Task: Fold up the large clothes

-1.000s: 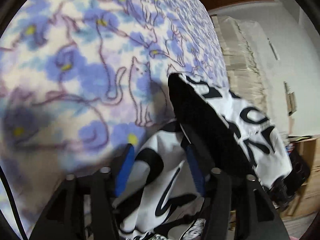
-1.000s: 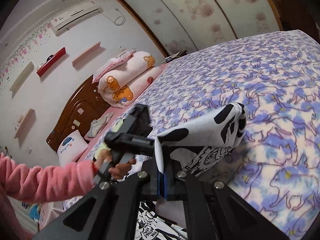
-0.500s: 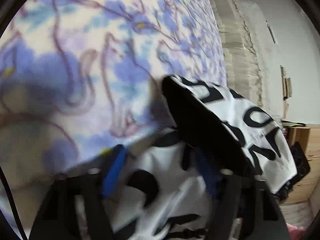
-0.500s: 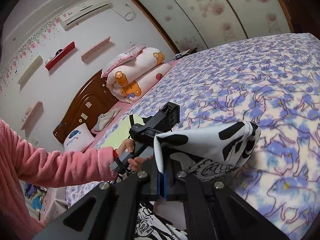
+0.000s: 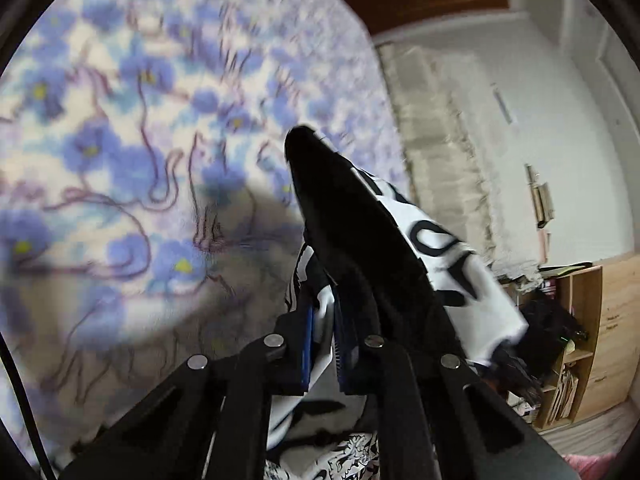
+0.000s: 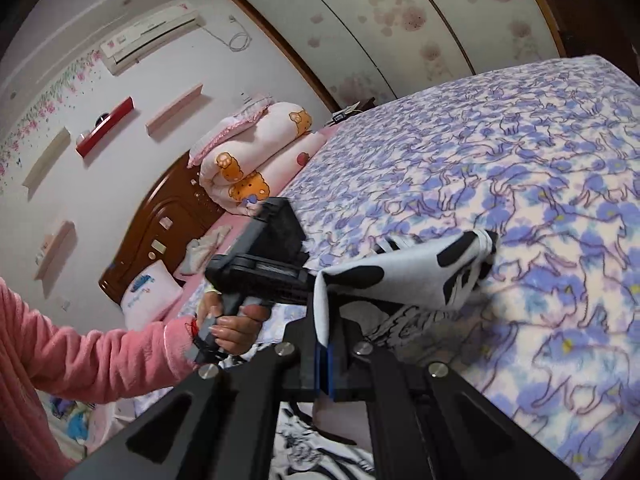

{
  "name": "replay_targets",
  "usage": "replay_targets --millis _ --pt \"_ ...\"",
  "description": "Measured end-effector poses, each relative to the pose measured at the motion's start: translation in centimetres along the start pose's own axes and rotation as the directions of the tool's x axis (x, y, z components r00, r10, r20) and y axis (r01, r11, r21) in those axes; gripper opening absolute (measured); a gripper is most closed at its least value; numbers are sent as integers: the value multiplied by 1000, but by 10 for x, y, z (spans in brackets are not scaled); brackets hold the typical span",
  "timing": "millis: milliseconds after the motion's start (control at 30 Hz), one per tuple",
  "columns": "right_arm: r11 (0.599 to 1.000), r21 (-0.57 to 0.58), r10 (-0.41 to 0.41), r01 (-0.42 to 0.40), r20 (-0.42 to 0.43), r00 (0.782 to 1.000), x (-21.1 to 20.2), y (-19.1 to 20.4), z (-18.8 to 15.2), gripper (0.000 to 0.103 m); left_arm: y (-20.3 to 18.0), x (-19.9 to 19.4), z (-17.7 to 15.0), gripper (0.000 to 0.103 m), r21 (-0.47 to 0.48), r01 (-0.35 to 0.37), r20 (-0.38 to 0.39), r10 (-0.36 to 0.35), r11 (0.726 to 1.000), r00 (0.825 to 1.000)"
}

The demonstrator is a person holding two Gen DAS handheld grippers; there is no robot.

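Note:
A white garment with black print (image 6: 420, 276) is lifted over the blue cat-print blanket (image 6: 520, 184) on the bed. My right gripper (image 6: 325, 364) is shut on one edge of it, and the cloth stretches away to a folded tip. In the left wrist view my left gripper (image 5: 323, 344) is closing its jaws with a strip of the same garment (image 5: 440, 248) pinched between the blue pads. The black body just ahead of it, draped with cloth, is the other gripper. A hand (image 6: 232, 324) in a pink sleeve holds the left gripper's handle. More of the garment hangs below both grippers.
Rolled pink bedding with bear prints (image 6: 256, 160) lies by the dark wooden headboard (image 6: 160, 232). A white pillow (image 6: 148, 292) sits below the headboard. Past the bed's far edge are a beige fringed cover (image 5: 440, 140) and a wooden shelf unit (image 5: 592, 328).
The left gripper's jaws went from wide apart around the cloth to nearly closed on it, and it rose off the blanket. The right gripper stayed shut on its edge.

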State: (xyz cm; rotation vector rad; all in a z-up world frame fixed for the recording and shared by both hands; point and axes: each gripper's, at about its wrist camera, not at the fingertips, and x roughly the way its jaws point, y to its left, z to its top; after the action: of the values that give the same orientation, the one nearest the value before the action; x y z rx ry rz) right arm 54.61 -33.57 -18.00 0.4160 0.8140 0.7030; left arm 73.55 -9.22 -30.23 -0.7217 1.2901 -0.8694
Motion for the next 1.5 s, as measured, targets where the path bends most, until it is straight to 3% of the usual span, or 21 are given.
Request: replay_targets --millis 200,367,600,800,967,1100,1300,1500 --pt "1000 23 -18 17 33 999 -14 23 -23 1 -26 -62 -53 7 55 23 75 -27 998 997" --pt "997 71 -34 31 39 999 -30 37 -67 4 -39 -89 -121 7 74 25 72 -30 997 997" --pt "976 165 -133 141 -59 989 -37 34 -151 8 -35 -87 -221 7 102 -123 0 123 987 992" --pt "913 270 -265 306 -178 948 -40 24 -214 25 -23 -85 -277 21 84 -250 -32 253 965 967" --pt "866 377 -301 328 -130 945 -64 24 -233 41 -20 -100 -295 49 39 -278 -15 279 960 960" --pt "826 474 -298 305 -91 950 -84 21 -236 43 -18 -117 -303 53 21 -330 -8 330 944 944" --pt "702 657 -272 275 -109 956 -104 14 -226 43 -11 -150 -285 62 -127 -336 -24 336 933 942" --pt "548 816 -125 184 -138 983 -98 10 -201 43 -23 -160 -253 68 -264 -301 -54 297 916 953"
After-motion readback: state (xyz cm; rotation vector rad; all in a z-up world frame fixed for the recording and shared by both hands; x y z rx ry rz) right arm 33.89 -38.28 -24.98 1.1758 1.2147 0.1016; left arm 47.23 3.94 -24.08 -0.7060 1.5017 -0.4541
